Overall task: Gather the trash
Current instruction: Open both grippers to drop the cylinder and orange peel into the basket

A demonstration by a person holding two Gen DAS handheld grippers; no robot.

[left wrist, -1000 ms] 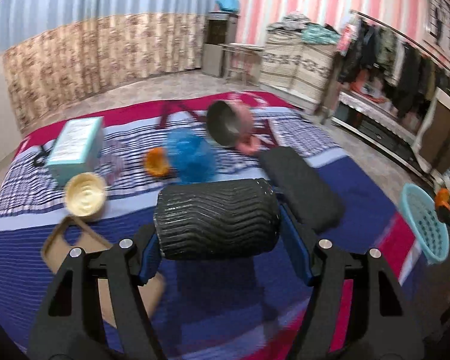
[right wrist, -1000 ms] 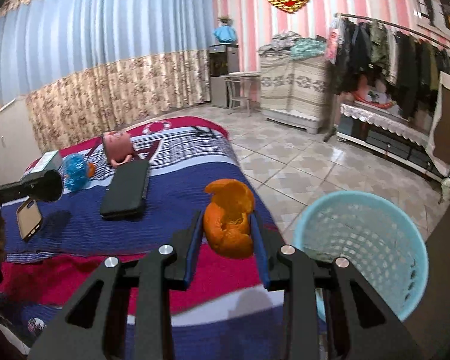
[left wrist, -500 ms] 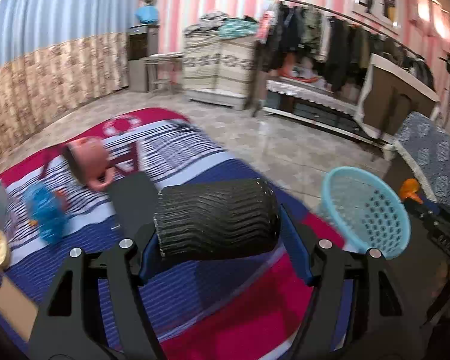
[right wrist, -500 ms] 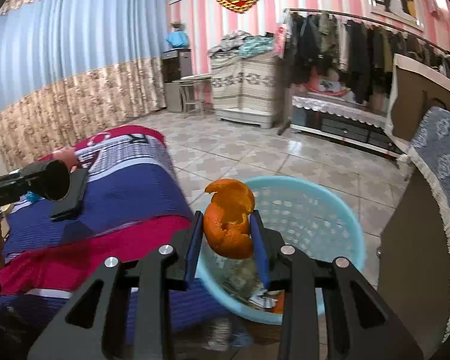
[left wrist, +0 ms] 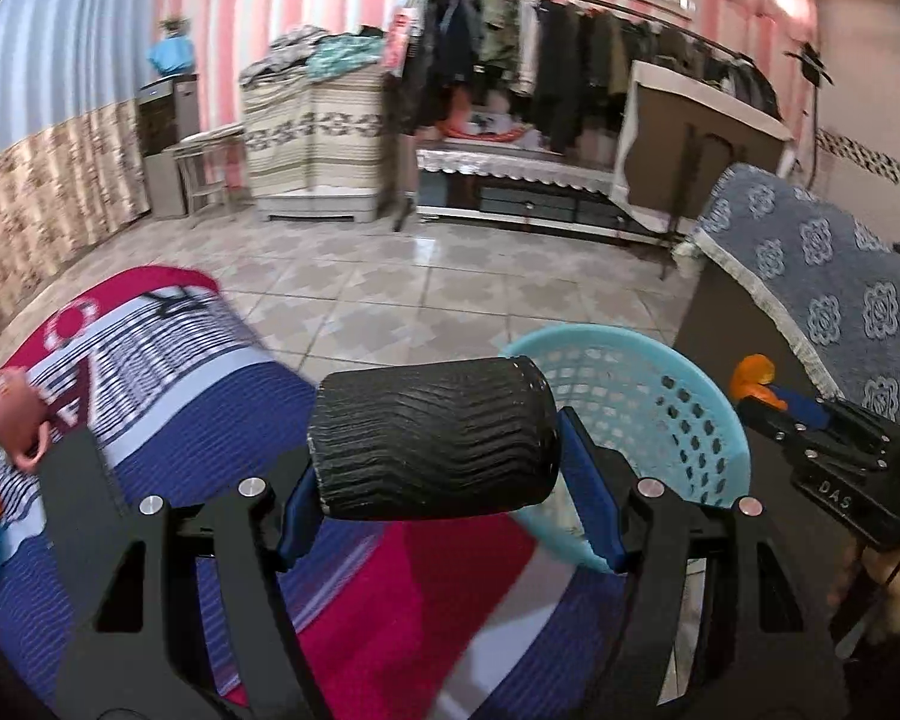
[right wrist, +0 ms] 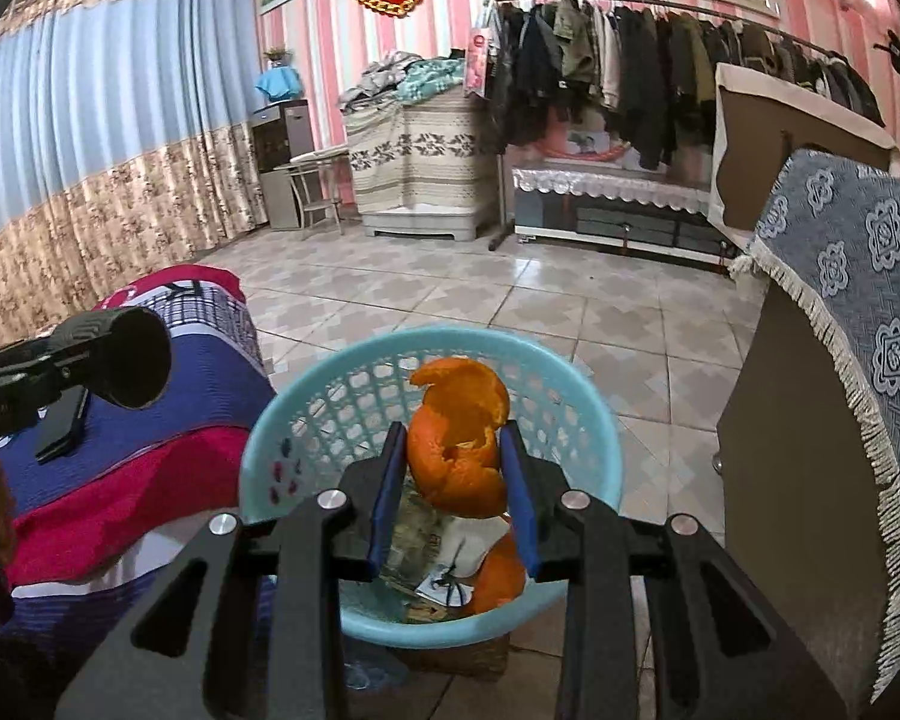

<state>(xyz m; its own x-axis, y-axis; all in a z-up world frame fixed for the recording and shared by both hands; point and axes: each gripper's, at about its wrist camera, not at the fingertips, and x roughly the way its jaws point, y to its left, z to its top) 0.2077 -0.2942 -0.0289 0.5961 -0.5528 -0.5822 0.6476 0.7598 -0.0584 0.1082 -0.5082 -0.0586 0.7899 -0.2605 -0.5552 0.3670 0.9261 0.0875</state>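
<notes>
My left gripper is shut on a black ribbed paper cup, held sideways above the bed edge, just left of the light blue trash basket. My right gripper is shut on an orange peel and holds it over the basket. Inside the basket lie another orange peel and paper scraps. The cup also shows at the left of the right wrist view. The right gripper with its peel shows at the right of the left wrist view.
A striped blue and red bedspread covers the bed at left, with a pink mug and a black case on it. A cabinet with a grey patterned cloth stands right of the basket. Tiled floor lies beyond.
Both grippers have swung right from the bed toward the basket. The right gripper now holds the peel over the basket's inside. The cup has come up beside the basket's rim.
</notes>
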